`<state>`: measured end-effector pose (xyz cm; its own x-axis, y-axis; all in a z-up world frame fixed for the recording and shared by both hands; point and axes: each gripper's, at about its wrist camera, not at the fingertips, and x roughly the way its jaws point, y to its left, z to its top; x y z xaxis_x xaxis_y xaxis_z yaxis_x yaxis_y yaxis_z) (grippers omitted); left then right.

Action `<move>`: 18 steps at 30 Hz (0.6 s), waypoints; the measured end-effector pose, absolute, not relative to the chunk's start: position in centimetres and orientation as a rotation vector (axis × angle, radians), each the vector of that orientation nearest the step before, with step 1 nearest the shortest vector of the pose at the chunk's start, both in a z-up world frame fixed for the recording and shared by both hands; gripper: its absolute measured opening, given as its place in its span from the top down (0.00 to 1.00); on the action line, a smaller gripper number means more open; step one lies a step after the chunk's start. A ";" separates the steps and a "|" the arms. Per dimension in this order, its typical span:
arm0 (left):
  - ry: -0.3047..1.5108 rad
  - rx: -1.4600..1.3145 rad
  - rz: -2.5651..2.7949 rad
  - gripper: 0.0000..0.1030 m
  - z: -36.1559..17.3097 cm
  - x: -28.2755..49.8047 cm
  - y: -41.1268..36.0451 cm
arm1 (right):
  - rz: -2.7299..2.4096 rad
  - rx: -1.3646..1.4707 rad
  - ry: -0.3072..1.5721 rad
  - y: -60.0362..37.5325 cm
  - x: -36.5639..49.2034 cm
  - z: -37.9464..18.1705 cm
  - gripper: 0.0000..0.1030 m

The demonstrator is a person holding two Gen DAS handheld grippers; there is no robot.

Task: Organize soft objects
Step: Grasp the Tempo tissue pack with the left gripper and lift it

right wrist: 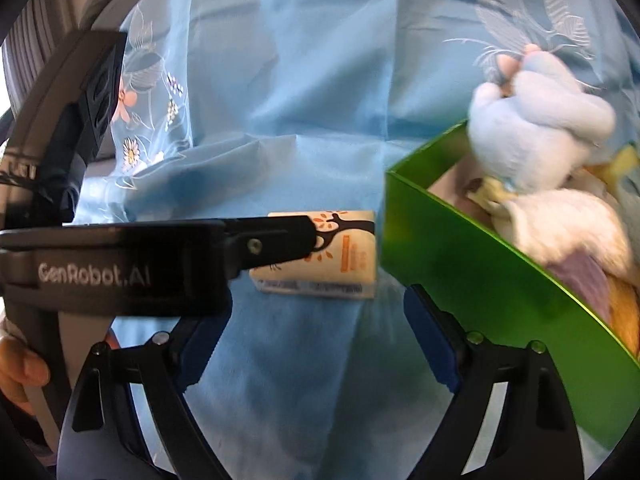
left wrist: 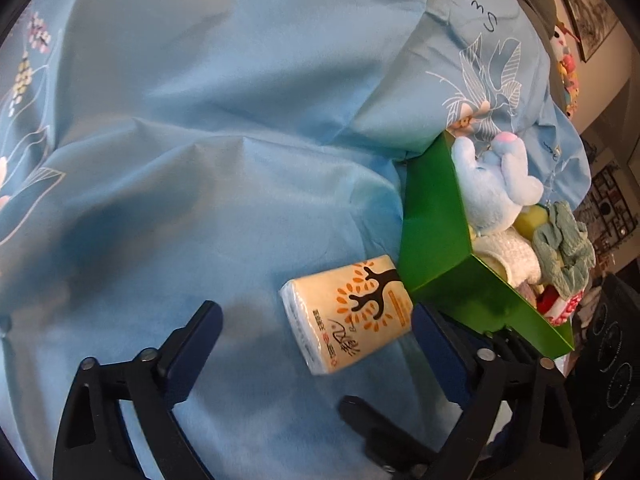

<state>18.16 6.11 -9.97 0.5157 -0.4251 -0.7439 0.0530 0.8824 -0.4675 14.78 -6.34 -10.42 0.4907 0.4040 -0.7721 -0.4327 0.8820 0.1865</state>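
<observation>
A cream tissue pack (left wrist: 348,316) printed with a black tree lies on the blue bedsheet (left wrist: 200,140), right beside a green box (left wrist: 436,232). The box holds a blue plush toy (left wrist: 496,184), a white towel (left wrist: 516,256), a green knitted cloth (left wrist: 564,248) and other soft items. My left gripper (left wrist: 316,316) is open around the pack, with a wide gap on its left side. In the right wrist view the left gripper (right wrist: 312,240) crosses over the tissue pack (right wrist: 344,260). My right gripper (right wrist: 312,312) stands open just in front of the pack with nothing between its fingers, the green box (right wrist: 480,272) at its right.
A blue floral pillow (left wrist: 480,60) lies behind the box. A person's hand (right wrist: 20,368) holds the left gripper's handle. Framed pictures (left wrist: 592,12) hang on the wall at the far right. A dark object (left wrist: 612,340) sits beyond the bed's right edge.
</observation>
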 end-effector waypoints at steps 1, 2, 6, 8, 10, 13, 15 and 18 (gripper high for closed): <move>0.998 -0.414 -0.301 0.10 -10.1 18.3 6.1 | 0.510 -0.041 0.933 -6.1 15.1 -10.7 0.16; 1.002 -0.410 -0.306 0.10 -10.3 18.4 5.9 | 0.510 -0.046 0.940 -5.9 15.4 -10.9 0.17; 0.999 -0.411 -0.331 0.19 -10.4 18.7 5.7 | 0.534 -0.052 0.965 -5.1 16.1 -11.4 0.21; 1.013 -0.406 -0.341 0.37 -10.5 18.9 5.6 | 0.543 -0.064 0.968 -4.8 16.2 -11.5 0.28; 1.015 -0.379 -0.335 0.39 -10.5 18.9 5.2 | 0.543 -0.066 0.970 -4.7 16.2 -11.5 0.29; 1.011 -0.363 -0.341 0.39 -10.4 18.6 5.0 | 0.534 -0.073 0.972 -4.7 16.1 -11.5 0.29; 1.009 -0.361 -0.344 0.39 -10.3 18.3 5.0 | 0.531 -0.068 0.971 -4.7 15.9 -11.4 0.29; 1.000 -0.341 -0.341 0.39 -9.8 17.6 4.7 | 0.529 -0.056 0.967 -4.8 15.4 -11.2 0.30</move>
<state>17.60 4.72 -9.76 0.4968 -0.4285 -0.7547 0.1212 0.8953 -0.4286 15.35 -4.77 -11.20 0.4516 0.4036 -0.7957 -0.4528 0.8721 0.1854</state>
